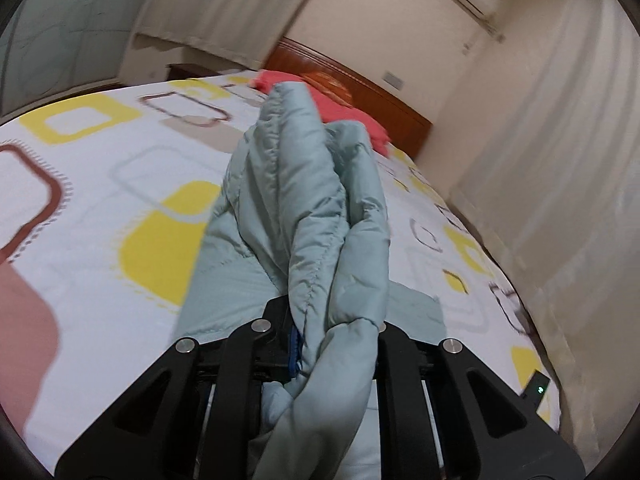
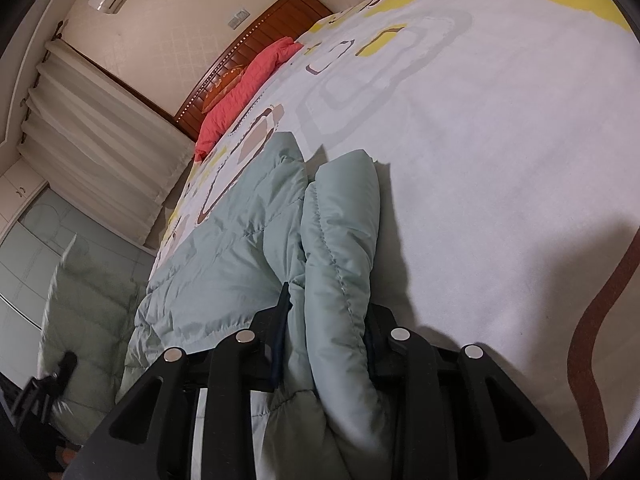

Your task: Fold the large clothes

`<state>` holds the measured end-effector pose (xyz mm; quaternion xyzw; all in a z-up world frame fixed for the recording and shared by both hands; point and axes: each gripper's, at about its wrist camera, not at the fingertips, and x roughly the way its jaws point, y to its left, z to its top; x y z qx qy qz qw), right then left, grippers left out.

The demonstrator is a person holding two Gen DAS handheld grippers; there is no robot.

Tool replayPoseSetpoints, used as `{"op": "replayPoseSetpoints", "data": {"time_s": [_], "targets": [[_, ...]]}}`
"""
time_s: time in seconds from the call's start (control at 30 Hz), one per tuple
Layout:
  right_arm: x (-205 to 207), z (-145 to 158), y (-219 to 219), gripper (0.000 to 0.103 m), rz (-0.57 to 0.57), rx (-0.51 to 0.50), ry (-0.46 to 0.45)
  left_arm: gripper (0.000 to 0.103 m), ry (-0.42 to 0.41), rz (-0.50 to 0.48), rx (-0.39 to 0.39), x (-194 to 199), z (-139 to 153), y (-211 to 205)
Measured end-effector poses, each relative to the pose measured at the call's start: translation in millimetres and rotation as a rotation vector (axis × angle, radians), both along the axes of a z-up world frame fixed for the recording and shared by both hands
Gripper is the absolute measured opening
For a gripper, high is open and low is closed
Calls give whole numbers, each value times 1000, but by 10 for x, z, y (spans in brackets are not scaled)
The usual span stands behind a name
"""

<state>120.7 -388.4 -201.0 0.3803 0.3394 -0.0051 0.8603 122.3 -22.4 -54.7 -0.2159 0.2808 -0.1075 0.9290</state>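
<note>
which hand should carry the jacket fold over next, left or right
Probably left. The left gripper is shut on a raised bunch of the jacket, lifted off the bed. The right gripper pinches a fold lying flat on the sheet, so it suits anchoring.

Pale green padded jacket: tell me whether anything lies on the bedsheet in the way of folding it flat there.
Nothing visible does. Both the left hand-held gripper and the right hand-held gripper are shut on the pale green padded jacket. The patterned bedsheet beside it is bare; the red quilt lies far off by the headboard.
</note>
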Motion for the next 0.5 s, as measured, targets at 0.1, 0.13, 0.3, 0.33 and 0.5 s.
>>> {"op": "replayPoseSetpoints", "data": {"time_s": [0.1, 0.13, 0.3, 0.33, 0.5], "targets": [[-10, -17, -21, 26, -2, 11, -4, 13, 3, -50, 32, 25, -10, -274], [-12, -20, -30, 26, -1, 14, -5, 13, 5, -68, 49, 36, -30, -387], [-28, -44, -52, 26, 1, 22, -10, 13, 31, -135, 105, 64, -162, -788], [-30, -47, -56, 26, 1, 23, -11, 13, 33, -151, 120, 63, -192, -873], [-36, -70, -80, 26, 6, 31, -19, 13, 48, -213, 174, 54, -326, -1185]]}}
